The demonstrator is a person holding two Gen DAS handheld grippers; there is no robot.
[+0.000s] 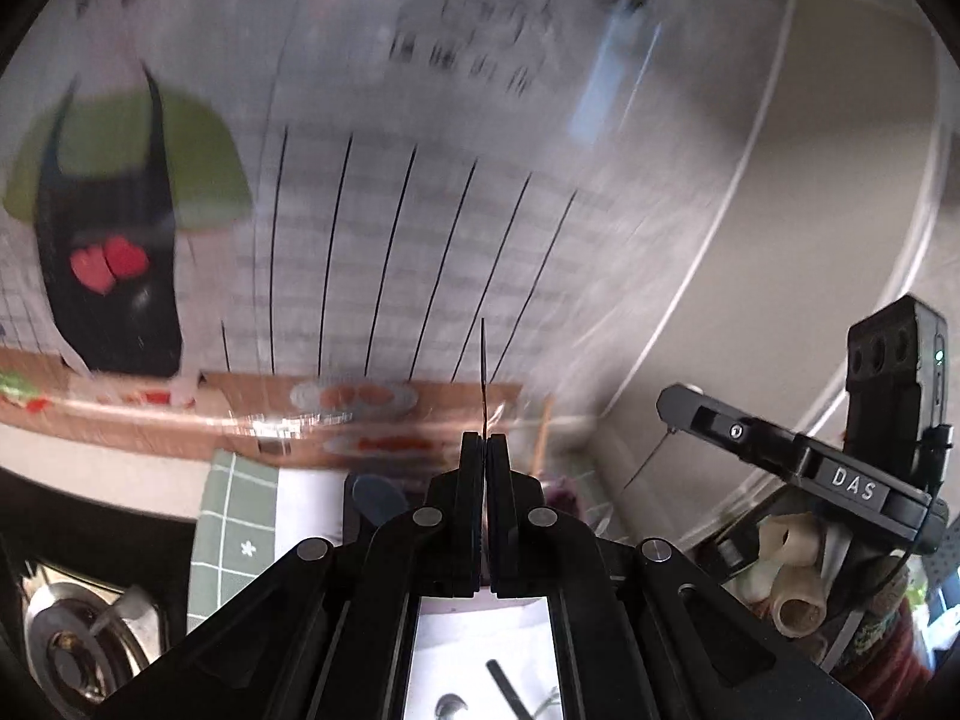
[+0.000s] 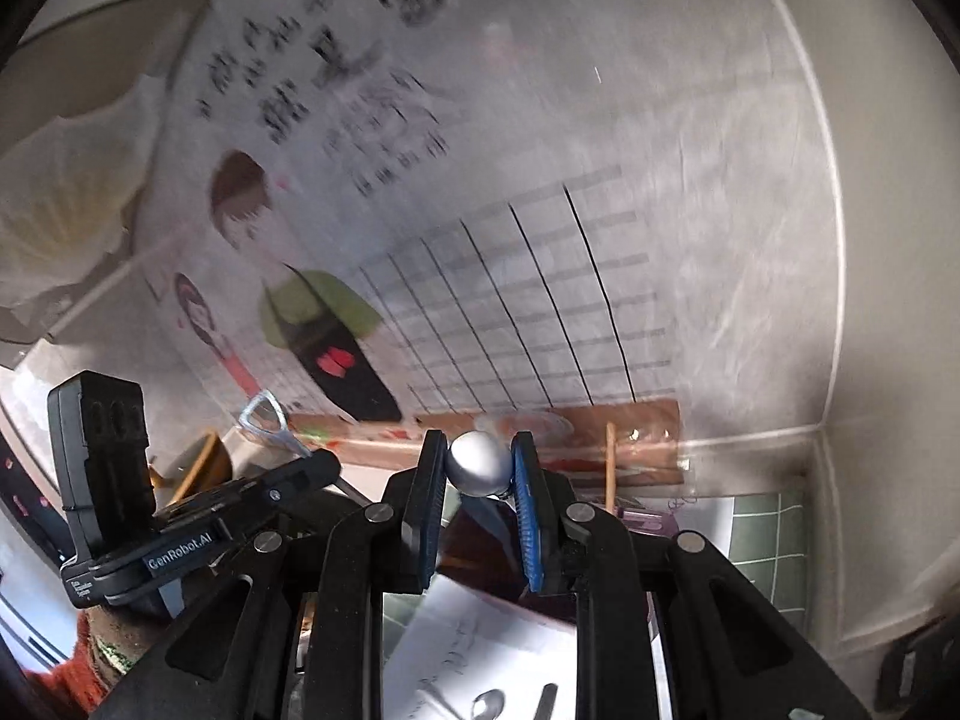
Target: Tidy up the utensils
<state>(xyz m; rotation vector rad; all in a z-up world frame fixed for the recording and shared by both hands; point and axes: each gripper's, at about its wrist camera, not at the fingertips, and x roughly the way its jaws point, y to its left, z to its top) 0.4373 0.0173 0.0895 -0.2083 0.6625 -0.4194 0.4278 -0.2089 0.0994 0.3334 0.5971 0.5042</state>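
Between the right gripper's (image 2: 479,463) blue-padded fingers (image 2: 528,516) sits a spoon (image 2: 480,461), pinched at its bowl. That bowl is a smooth, rounded, silver-grey dome with a soft sheen and a pale highlight on its upper left; its back faces the camera, and a darker, bluish part runs down from it between the pads and out of sight. Both pads touch the bowl's sides.

From the right wrist view, the left gripper (image 2: 324,468) shows at lower left, with a thin looped wire utensil (image 2: 264,417), light bluish, sticking up from its tip. In the left wrist view that gripper's (image 1: 483,450) fingers are pressed flat together on a thin dark strip (image 1: 483,354) that rises edge-on above them; what the strip belongs to I cannot tell. The right gripper (image 1: 669,405) appears there at the right edge.

Behind both hangs a blurred wall poster (image 2: 540,180) with ruled black lines, dark lettering and a cartoon figure in a black apron with a red heart. Below lie a white sheet (image 2: 480,648) with drawn utensil outlines and a green checked cloth (image 2: 768,534).
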